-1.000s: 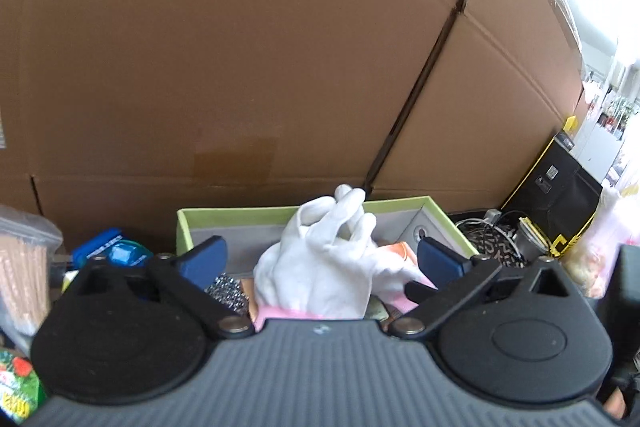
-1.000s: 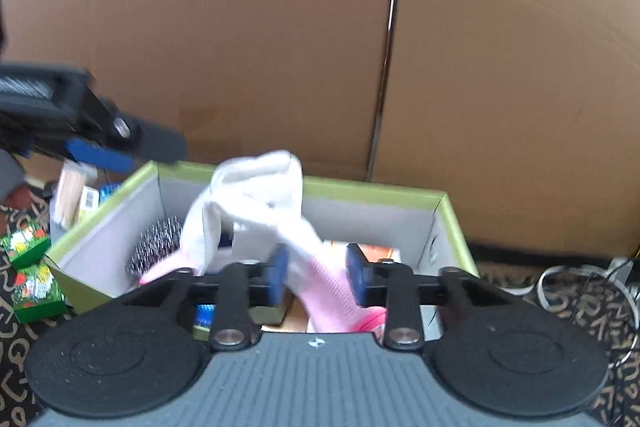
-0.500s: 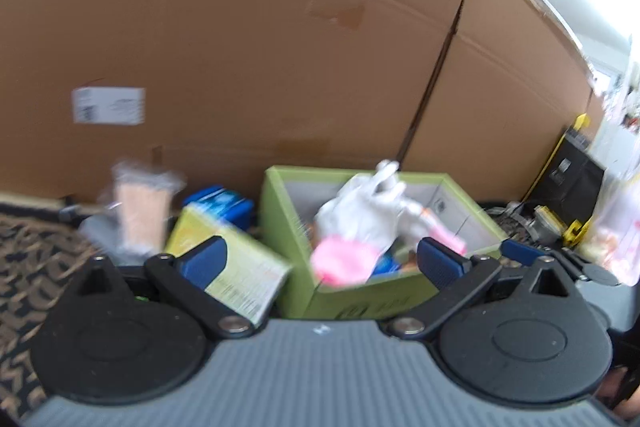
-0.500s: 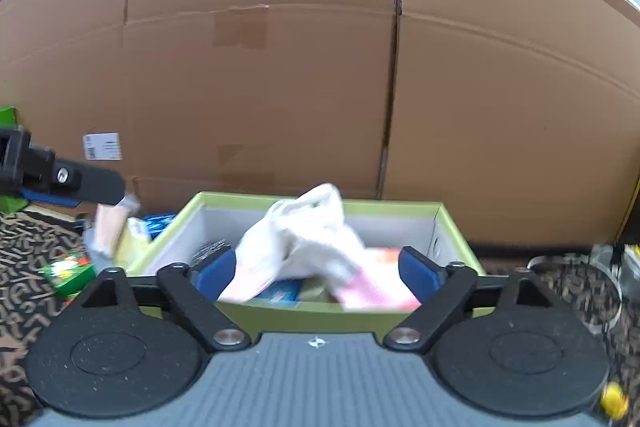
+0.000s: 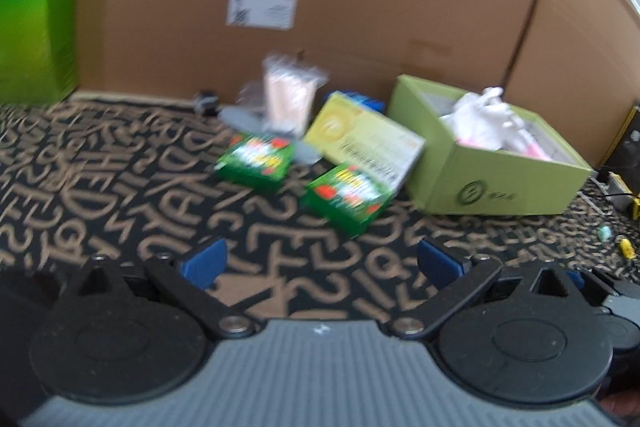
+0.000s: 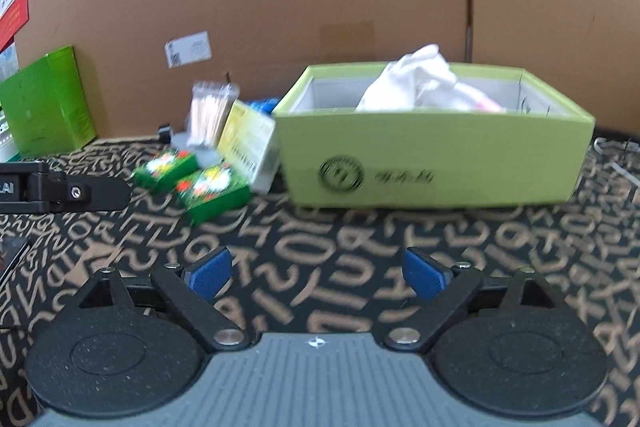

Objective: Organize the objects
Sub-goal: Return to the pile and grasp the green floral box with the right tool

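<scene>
A light green open box [image 5: 500, 179] [image 6: 432, 163] stands on the patterned cloth with a white glove with a pink cuff [image 5: 484, 123] [image 6: 416, 83] lying in it. Left of it a yellow-green carton [image 5: 368, 143] [image 6: 248, 139] leans on the box. Two small green packets [image 5: 254, 159] [image 5: 348, 197] lie in front, and a clear pack of wooden sticks [image 5: 288, 99] stands behind. My left gripper [image 5: 320, 263] is open and empty, well short of the packets. My right gripper [image 6: 316, 273] hangs before the box, its jaws opening with nothing between them.
A tall cardboard wall [image 6: 320, 7] closes the back. A bright green carton [image 5: 36, 31] [image 6: 48, 107] stands at the far left against it. Cables and small bits [image 5: 616, 187] lie right of the box. One finger of the left gripper [image 6: 64, 189] shows at the right wrist view's left edge.
The right gripper let go of the glove, which now lies in the box, and its jaws spread wide. Both grippers pulled back from the box; the left one swung left toward the packets.
</scene>
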The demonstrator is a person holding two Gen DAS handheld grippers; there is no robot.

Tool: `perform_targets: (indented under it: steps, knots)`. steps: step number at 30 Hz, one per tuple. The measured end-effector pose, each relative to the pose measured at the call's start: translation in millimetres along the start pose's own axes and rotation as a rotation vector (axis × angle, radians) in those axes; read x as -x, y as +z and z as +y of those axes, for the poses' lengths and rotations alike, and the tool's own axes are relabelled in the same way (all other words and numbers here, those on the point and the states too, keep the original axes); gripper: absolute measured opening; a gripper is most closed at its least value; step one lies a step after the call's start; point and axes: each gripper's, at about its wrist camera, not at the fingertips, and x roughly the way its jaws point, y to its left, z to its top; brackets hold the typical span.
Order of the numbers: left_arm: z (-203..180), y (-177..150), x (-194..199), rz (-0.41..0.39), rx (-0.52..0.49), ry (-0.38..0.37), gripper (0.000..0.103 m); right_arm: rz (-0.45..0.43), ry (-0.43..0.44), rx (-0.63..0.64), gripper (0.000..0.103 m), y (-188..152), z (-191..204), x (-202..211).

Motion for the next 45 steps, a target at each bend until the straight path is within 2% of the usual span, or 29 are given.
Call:
perform_targets:
  steps: [2,6,9,14,18,22,27,28,29,31,33,37,41,43,45]
  knots:
    - [9.7,-3.5,0.2,0.002,0.012,-0.006,0.103,0.008,0.019,-0.002,0.095,-5.2,6.3,-1.0]
    - [23.5,-2.6,1.0,-0.005,0.032,-0.004,0.103,0.022,0.112,0.054,0.095,-4.4,25.1,-11.4]
    - [34.8,1.8,-0.9,-0.011,0.042,0.005,0.103,0.023,0.124,0.091,0.095,2.6,40.3,-20.4]
    - [58.9,10.9,-1.0,-0.022,0.082,0.021,0.103,0.034,0.107,0.078,0.095,16.8,60.7,-40.3]
    - [71.4,22.8,-2.5,-0.010,0.111,0.009,0.103,0.037,0.073,0.030,0.095,29.5,78.6,-64.2]
    - [75.6,36.1,-1.8,-0.036,0.105,-0.006,0.103,0.055,0.047,0.007,0.095,42.0,96.7,-94.9]
    - [77.7,49.6,-15.2,-0.027,0.108,-0.029,0.103,0.073,-0.069,-0.013,0.095,49.6,110.7,-125.3]
    - [77.0,51.3,-19.7,-0.019,0.100,-0.029,0.103,0.078,-0.078,-0.017,0.092,49.2,110.4,-128.5]
    - [75.7,52.8,-24.5,-0.012,0.090,-0.029,0.103,0.078,-0.091,-0.020,0.087,49.1,109.2,-128.3]
    - [71.1,56.3,-36.2,0.006,0.059,-0.028,0.103,0.047,-0.086,-0.035,0.087,48.1,102.5,-121.0]
    - [64.9,60.1,-51.7,0.030,0.021,-0.022,0.103,0.057,-0.065,-0.023,0.087,44.9,95.5,-117.0]
    - [52.9,66.6,-86.8,0.071,-0.043,0.002,0.103,0.061,0.022,-0.032,0.087,34.8,78.5,-97.2]
    - [45.1,69.7,-121.9,0.115,-0.084,0.061,0.103,0.095,0.063,0.081,0.087,17.6,72.7,-70.2]
    - [43.4,68.4,-132.5,0.138,-0.096,0.063,0.097,0.105,0.076,0.105,0.087,10.9,69.5,-56.4]
    - [40.1,64.4,-133.5,0.136,-0.132,0.060,0.075,0.114,0.101,0.130,0.087,4.7,65.1,-44.5]
